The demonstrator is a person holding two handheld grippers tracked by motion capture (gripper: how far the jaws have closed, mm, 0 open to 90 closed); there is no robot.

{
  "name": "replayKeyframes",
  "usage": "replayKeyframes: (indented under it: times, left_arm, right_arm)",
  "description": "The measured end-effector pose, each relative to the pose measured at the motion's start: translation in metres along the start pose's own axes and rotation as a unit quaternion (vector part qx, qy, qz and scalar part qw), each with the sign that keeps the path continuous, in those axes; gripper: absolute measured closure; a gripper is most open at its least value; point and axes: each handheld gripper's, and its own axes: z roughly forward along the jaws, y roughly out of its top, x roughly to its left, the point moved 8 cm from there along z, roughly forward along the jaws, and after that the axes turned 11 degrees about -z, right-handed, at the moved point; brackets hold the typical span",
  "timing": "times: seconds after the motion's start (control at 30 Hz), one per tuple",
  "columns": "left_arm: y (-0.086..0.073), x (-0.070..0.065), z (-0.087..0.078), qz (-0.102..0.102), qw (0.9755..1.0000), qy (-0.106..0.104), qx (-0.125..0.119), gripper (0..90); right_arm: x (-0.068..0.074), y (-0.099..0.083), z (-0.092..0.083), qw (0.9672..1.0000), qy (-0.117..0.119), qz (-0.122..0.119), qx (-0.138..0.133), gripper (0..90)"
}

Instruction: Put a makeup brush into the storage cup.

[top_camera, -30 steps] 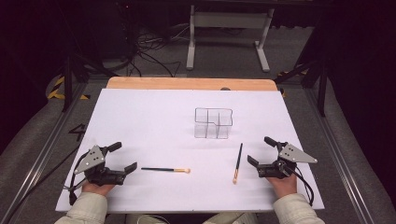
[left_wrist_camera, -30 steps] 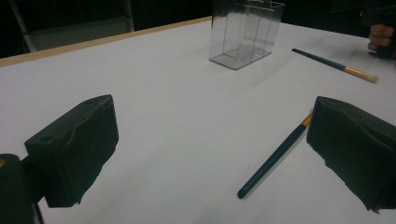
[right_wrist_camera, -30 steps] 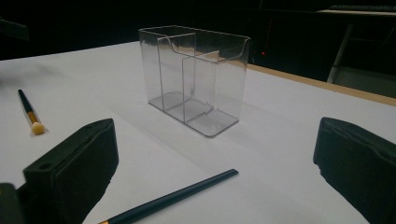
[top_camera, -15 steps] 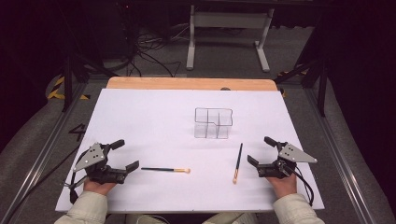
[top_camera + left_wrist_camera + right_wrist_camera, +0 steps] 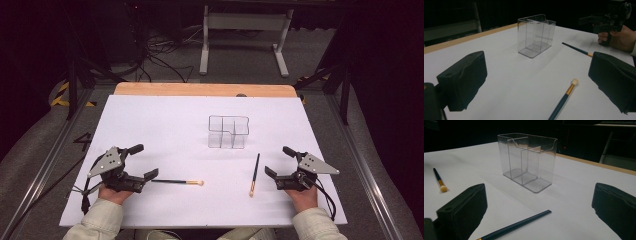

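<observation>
Left tongs, lower left, gape wide and empty beside one brush; right tongs, lower right, likewise beside the other brush. Pickup looks unstarted: next, straddle a handle, then carry it to the clear holder, centre.

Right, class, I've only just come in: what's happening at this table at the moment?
A person sits at a white-covered table with a two-jaw gripper in each hand. The left gripper and right gripper both rest open near the front edge, holding nothing. One dark-handled brush lies just off the left gripper's jaws, and a second brush lies beside the right gripper. A clear plastic compartment organizer stands empty in the middle. No brush has been picked up yet.
</observation>
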Motion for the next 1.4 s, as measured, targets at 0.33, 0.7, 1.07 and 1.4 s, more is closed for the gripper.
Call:
replayKeyframes:
  times: [0.33, 0.7, 1.07, 1.4]
  left_arm:
    - [0.007, -0.006, 0.009, 0.0, 0.9998, -0.018, 0.01, 2.4]
    - [0.018, -0.014, 0.019, 0.032, 0.9955, -0.015, 0.088, 3.3]
    - [0.022, -0.024, 0.031, 0.05, 0.983, -0.033, 0.173, 3.1]
    - [0.01, -0.023, 0.039, 0.065, 0.9593, -0.031, 0.273, 3.6]
  right_arm:
    - [0.0, 0.0, 0.0, 1.0, 0.0, 0.001, 0.001, 0.6]
    - [-0.001, -0.001, -0.001, 1.0, 0.0, 0.007, 0.005, 0.6]
    - [-0.001, -0.002, -0.001, 0.9999, 0.001, 0.007, 0.007, 0.6]
    - [-0.002, -0.002, -0.001, 0.9999, 0.0, 0.008, 0.007, 0.6]
